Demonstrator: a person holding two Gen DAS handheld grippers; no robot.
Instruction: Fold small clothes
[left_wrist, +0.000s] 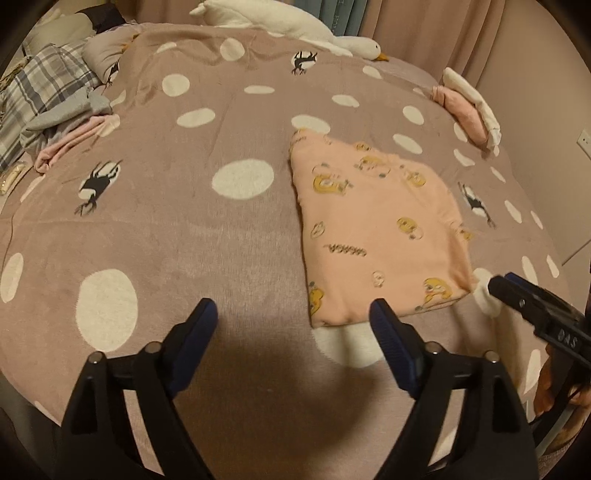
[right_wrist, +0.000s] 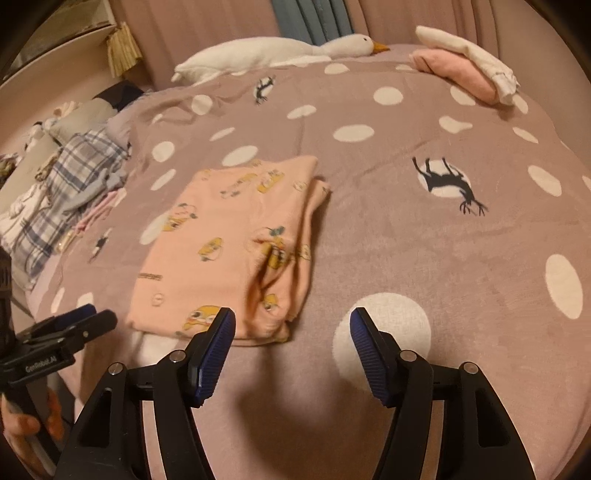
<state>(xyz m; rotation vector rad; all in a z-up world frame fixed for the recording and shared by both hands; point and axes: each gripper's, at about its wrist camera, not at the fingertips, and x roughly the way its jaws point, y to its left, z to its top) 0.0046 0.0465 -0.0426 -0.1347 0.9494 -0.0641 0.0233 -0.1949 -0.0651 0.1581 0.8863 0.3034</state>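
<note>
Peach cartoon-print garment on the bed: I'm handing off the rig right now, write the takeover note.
Left gripper: open, nothing between its jaws, just off the near edge of the peach garment.
Right gripper: open, empty, at the garment's near right corner.
Peach garment: lies folded into a rectangle on the polka-dot blanket; its right-hand layers look a bit bunched in the right wrist view.
Done: a folded stack, pink under white, sits at the far right.
Left: the unfolded pile at the far left, plaid and grey pieces among it. Probably move the peach garment to the stack next.
</note>
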